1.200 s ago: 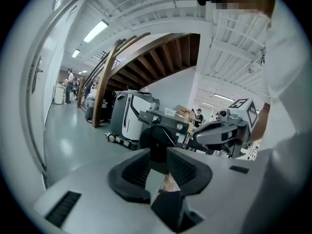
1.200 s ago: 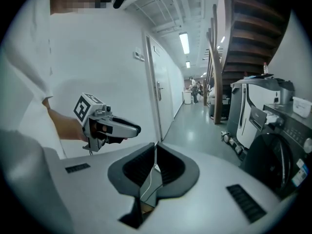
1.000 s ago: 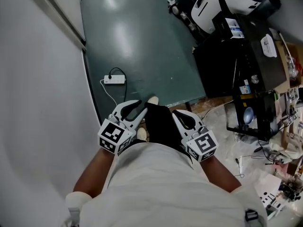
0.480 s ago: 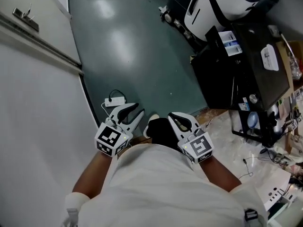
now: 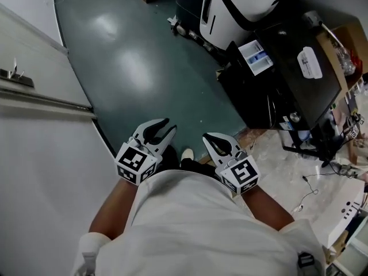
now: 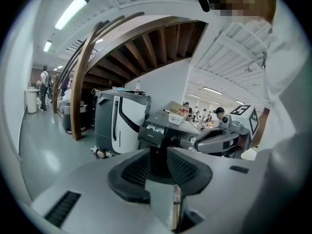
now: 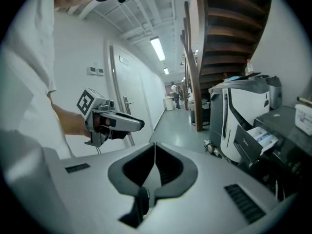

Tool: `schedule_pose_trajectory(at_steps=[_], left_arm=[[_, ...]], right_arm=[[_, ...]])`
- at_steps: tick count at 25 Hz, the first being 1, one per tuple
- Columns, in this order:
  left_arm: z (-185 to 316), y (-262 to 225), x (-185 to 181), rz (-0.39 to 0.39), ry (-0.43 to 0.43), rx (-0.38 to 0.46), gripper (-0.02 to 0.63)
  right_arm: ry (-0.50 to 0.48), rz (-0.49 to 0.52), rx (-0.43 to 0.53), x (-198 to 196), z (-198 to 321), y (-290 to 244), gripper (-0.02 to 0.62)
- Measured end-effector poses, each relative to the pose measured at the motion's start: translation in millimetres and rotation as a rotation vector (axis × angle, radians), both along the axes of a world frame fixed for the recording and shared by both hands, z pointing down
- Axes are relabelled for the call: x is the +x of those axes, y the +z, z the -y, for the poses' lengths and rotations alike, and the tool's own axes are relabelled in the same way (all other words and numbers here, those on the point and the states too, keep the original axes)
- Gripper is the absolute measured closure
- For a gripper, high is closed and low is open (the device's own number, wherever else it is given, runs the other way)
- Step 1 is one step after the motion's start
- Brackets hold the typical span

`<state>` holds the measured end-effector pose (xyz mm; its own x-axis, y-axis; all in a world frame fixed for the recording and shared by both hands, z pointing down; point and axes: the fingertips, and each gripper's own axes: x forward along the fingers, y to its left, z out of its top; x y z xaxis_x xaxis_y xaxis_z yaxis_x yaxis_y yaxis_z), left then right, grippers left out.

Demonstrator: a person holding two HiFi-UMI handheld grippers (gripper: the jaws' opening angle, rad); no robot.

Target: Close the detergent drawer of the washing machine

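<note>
The black washing machine (image 5: 287,79) stands at the right of the head view, and its white detergent drawer (image 5: 256,56) sticks out of the front toward the green floor. That drawer (image 7: 261,138) also juts out at the right edge of the right gripper view. The machine (image 6: 165,133) lies straight ahead and well off in the left gripper view. My left gripper (image 5: 168,125) is open with nothing between its jaws. My right gripper (image 5: 207,138) is shut on nothing, its jaws meeting in a thin line (image 7: 155,152). Both hang in front of the person's body, far short of the drawer.
A large white and black unit (image 5: 241,4) on wheels stands beyond the washing machine. A white wall with a door handle (image 5: 14,76) runs along the left. Cables, plastic sheet and clutter (image 5: 310,177) cover the floor at the right. A white object (image 5: 307,62) lies on the machine's top.
Both grippers have risen and travelled forward over the green floor. The power strip near the wall has dropped out of sight, and the washing machine with its drawer has come further into view.
</note>
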<state>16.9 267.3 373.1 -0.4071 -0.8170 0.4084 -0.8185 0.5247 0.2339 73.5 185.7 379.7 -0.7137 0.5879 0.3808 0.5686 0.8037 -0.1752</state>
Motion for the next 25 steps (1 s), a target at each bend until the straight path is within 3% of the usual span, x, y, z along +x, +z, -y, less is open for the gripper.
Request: schedule_pose_trajectory(at_steps=[4, 13, 17, 25], left_arm=[[25, 0, -37, 0.008, 0.1, -0.003, 0.5], [94, 13, -109, 0.007, 0.433, 0.012, 0.499], [113, 14, -141, 0.019, 0.54, 0.007, 0.499], [152, 33, -170, 0.034, 0.722, -0.011, 0.499]], right_arm=[[0.107, -0.007, 0.001, -22, 20, -3, 0.588], [0.453, -0.022, 0.037, -80, 72, -8, 0.588], [0.57, -0.012, 0.043, -109, 80, -19, 0.588], [0.789, -0.023, 0.043, -125, 95, -26, 0.588]])
